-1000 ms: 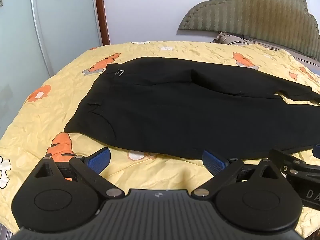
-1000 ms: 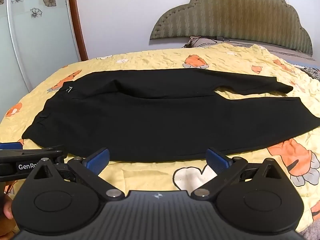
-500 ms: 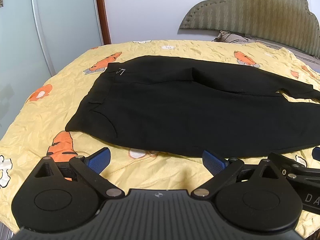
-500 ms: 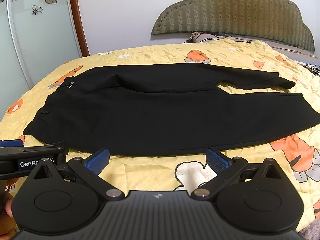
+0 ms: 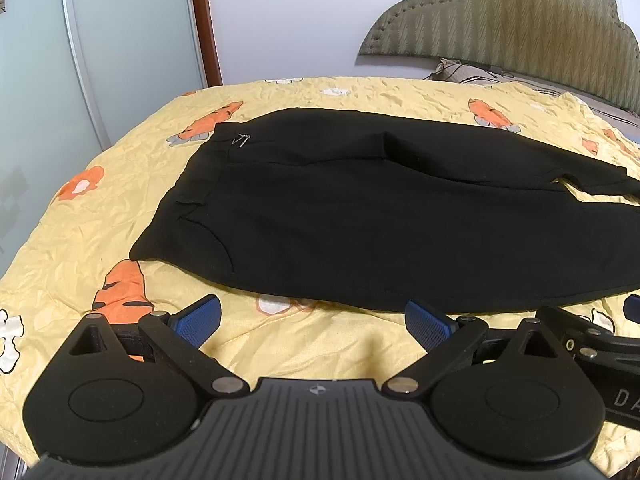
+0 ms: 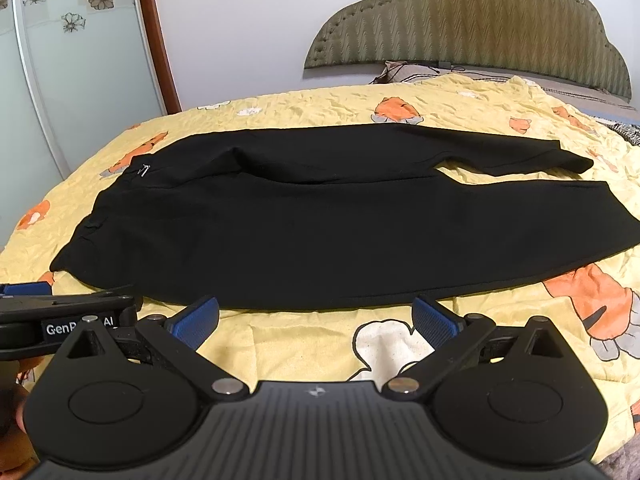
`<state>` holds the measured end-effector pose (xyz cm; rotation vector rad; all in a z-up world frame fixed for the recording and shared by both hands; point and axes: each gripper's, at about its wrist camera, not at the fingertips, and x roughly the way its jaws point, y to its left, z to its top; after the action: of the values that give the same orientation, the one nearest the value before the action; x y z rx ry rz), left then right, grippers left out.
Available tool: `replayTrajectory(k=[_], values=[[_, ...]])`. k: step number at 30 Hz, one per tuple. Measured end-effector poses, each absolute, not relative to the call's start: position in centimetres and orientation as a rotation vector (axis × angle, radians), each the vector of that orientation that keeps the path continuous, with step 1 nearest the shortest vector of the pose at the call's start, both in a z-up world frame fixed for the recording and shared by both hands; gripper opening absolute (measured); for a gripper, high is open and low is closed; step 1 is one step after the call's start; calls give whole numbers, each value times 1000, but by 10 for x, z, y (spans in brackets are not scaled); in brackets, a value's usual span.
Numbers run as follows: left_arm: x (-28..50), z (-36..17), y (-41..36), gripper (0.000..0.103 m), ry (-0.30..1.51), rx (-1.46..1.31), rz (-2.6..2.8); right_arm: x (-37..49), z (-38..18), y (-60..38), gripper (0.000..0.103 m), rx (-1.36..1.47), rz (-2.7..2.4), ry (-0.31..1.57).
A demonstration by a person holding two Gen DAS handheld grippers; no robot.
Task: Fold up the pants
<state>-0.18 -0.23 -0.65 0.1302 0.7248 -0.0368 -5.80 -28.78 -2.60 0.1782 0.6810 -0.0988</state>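
Black pants (image 5: 360, 216) lie flat on the yellow bedspread (image 5: 92, 220), waistband to the left, legs running right. They also show in the right wrist view (image 6: 340, 232), with the two leg ends apart at the right. My left gripper (image 5: 312, 320) is open and empty, just in front of the pants' near edge. My right gripper (image 6: 316, 318) is open and empty, also just short of the near edge. Each gripper shows at the edge of the other's view.
The bedspread has orange carrot prints. A padded headboard (image 6: 472, 20) and pillow (image 6: 404, 70) are at the far right. A glass sliding door (image 5: 92, 52) stands to the left. The bed's rounded edge falls away at the left.
Both grippers have risen or tilted slightly, so the pants sit a little lower and farther in view. The pants have not moved. Both grippers stay open.
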Motion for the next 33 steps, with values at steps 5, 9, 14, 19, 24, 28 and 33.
replayTrajectory(k=[5,9,14,19,24,28,33], values=[[-2,-7,-2,101,726,128,-39,-59,-26,-289,103,190,-96,679],[-1,-7,-1,101,726,127,-41,-60,-26,-290,103,190,-89,680],[-1,-7,-1,101,727,127,-42,-60,-25,-289,103,186,-83,679],[-2,-6,-1,101,724,127,-44,-61,-25,-289,103,184,-83,678],[-3,-6,-3,101,723,130,-45,-61,-25,-289,103,184,-81,677],[-4,-6,-3,101,721,133,-41,-62,-24,-288,103,184,-80,676],[-4,-5,-3,101,722,131,-41,-63,-23,-288,103,184,-78,674]])
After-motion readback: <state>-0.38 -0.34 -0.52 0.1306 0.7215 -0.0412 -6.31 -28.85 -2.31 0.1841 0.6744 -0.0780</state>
